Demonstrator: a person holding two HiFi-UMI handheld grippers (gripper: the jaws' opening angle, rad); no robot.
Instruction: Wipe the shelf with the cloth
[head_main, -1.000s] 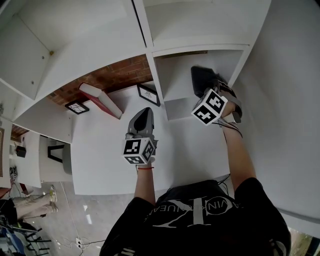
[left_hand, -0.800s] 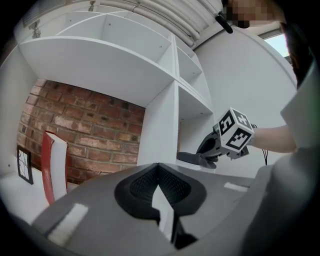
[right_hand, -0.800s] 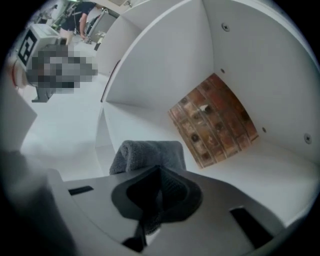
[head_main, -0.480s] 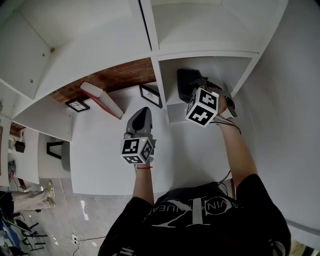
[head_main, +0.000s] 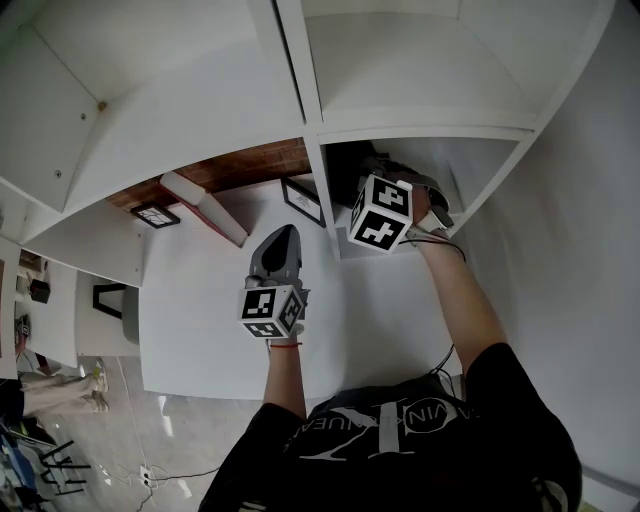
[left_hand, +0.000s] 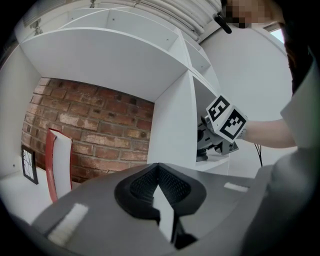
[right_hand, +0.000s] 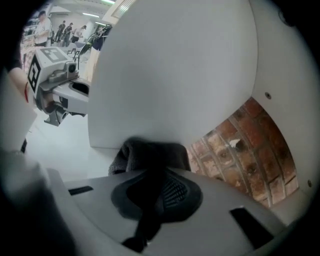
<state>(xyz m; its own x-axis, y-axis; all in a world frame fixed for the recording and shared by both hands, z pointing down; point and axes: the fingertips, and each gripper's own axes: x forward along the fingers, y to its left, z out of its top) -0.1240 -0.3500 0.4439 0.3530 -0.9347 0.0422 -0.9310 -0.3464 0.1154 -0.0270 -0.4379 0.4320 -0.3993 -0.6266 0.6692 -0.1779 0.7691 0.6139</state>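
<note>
Dark-grey cloth (right_hand: 150, 152) sits clamped in the right gripper's (right_hand: 155, 172) closed jaws, low in the shelf's (head_main: 480, 165) right compartment, against the divider (head_main: 326, 195). The left gripper (left_hand: 159, 172) hovers shut and empty, with a red-edged book (head_main: 205, 205) and a framed picture (head_main: 303, 200) beyond (shirt lettering only partly legible).

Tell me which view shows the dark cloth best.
The right gripper view: the cloth is bunched ahead of the right gripper, pinched in its shut jaws, by a white shelf panel. The head view shows only a dark patch past that gripper's marker cube. In the left gripper view, the cloth cannot be made out.
</note>
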